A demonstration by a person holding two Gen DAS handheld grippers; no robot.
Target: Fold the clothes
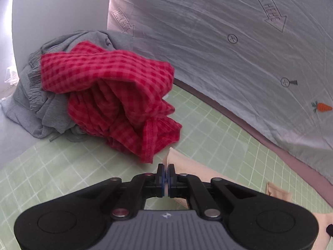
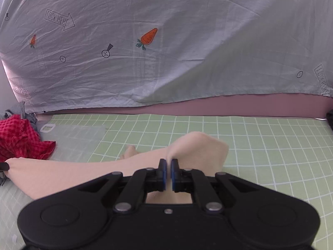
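Left wrist view: left gripper (image 1: 165, 174), black w/ blue pads, jaws pinched tight on a corner of a pale peach, soft, thin-knit garment (image 1: 183, 162). Peach cloth runs right of and under the claw across a light-green mat w/ white grid lines (image 1: 62, 173). Just ahead and left of claw tips: crumpled red-and-pink checked garment (image 1: 116, 95), heaped against a rumpled grey knit garment (image 1: 41, 104) farther left. Beyond, to the right: pale grey sheet printed w/ carrots and "LOOK HERE" arrows (image 1: 229, 41), hung as backdrop.

Right wrist view: right gripper (image 2: 168, 175), same build, jaws nearly together, clamped on a raised fold of the same peach garment (image 2: 197, 148). Cloth peaks just ahead of tips, then stretches far left of claw, low over the green grid mat (image 2: 260, 145). Red checked heap (image 2: 20, 141) at far left. Clear plastic zip bag (image 2: 77, 135) flat on mat, ahead-left. Printed sheet (image 2: 166, 52) behind.

Judgement: mid-fold on peach piece, both corners held. For a clean fold: even tension betw. claws, edges aligned to grid lines, clear of the red heap, low set-down before letting go.
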